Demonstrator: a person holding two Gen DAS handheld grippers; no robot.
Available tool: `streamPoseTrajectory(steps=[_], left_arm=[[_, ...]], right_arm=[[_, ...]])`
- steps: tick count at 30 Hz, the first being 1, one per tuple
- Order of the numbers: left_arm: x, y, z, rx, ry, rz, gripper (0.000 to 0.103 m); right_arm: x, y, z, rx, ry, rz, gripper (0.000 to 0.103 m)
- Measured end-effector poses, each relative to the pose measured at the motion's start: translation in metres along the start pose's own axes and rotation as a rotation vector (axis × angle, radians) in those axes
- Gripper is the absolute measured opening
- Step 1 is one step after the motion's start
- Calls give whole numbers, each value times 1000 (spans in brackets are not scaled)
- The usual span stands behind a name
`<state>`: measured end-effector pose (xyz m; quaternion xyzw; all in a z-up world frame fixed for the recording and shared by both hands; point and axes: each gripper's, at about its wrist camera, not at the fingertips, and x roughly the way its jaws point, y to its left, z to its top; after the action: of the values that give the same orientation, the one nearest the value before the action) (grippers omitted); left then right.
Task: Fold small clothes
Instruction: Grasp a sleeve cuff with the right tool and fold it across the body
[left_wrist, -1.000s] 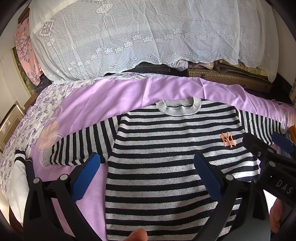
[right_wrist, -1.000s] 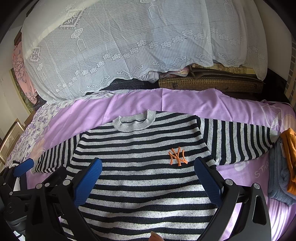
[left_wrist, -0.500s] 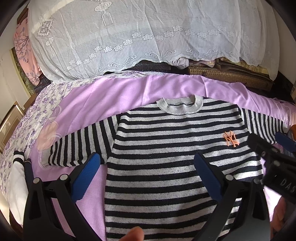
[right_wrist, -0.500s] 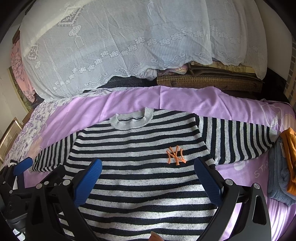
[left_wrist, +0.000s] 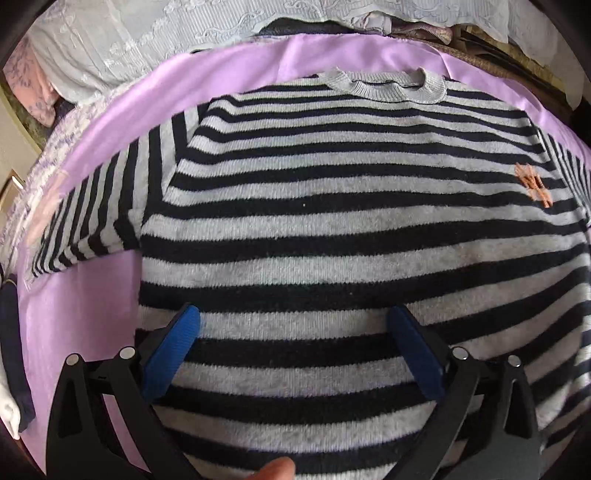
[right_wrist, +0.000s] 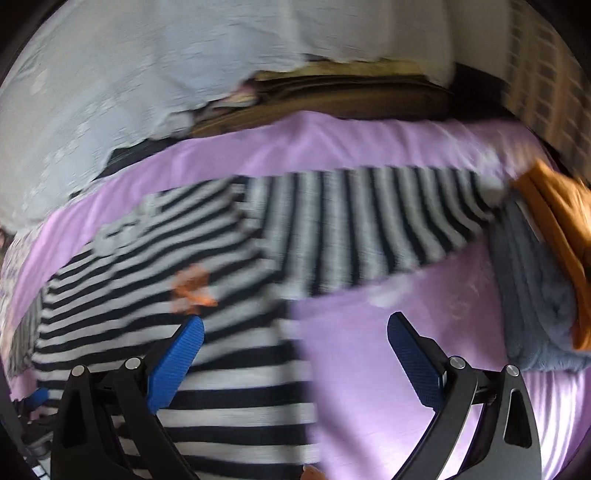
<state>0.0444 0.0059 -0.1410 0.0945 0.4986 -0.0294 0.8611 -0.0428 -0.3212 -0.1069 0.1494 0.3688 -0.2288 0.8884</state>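
Striped sweater (left_wrist: 343, 236) lies flat, front up, on the purple sheet (left_wrist: 74, 332), collar (left_wrist: 384, 83) at the far end, hem near me; the body's long axis runs away from me, sleeves stick out sideways. My left gripper (left_wrist: 293, 350) sits low over the lower torso, jaws wide apart, nothing between them, blue pads (left_wrist: 171, 350) right over the knit; can't tell if touching. My right gripper (right_wrist: 295, 354) is also spread, holding nothing, straddling the sweater's right side edge: left pad over stripes, right pad over bare sheet. Right view is blurred. Right sleeve (right_wrist: 369, 229) stretches out ahead and rightward, cuff ending against the folded grey and orange clothes (right_wrist: 535, 280). Left sleeve (left_wrist: 107, 210) angles out left of the left gripper. Judgement: right sleeve is nearer the right gripper, so that side folds in first, across the body.
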Motion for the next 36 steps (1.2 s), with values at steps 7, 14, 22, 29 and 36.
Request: streamPoseTrajectory(steps=[7, 14, 22, 29, 36], left_arm=[[9, 10, -16, -105, -93, -55, 99], [13, 13, -14, -102, -88, -74, 99], [6, 11, -17, -108, -96, -87, 99], [-1, 26, -14, -130, -93, -141, 99], [-16, 63, -6, -221, -158, -96, 99]], right_arm=[[31, -78, -25, 222, -7, 122, 100], [27, -112, -6, 413, -72, 155, 99], [70, -128, 39, 630, -113, -182, 100], [96, -117, 54, 609, -243, -271, 65], [77, -121, 48, 530, -323, -37, 7]])
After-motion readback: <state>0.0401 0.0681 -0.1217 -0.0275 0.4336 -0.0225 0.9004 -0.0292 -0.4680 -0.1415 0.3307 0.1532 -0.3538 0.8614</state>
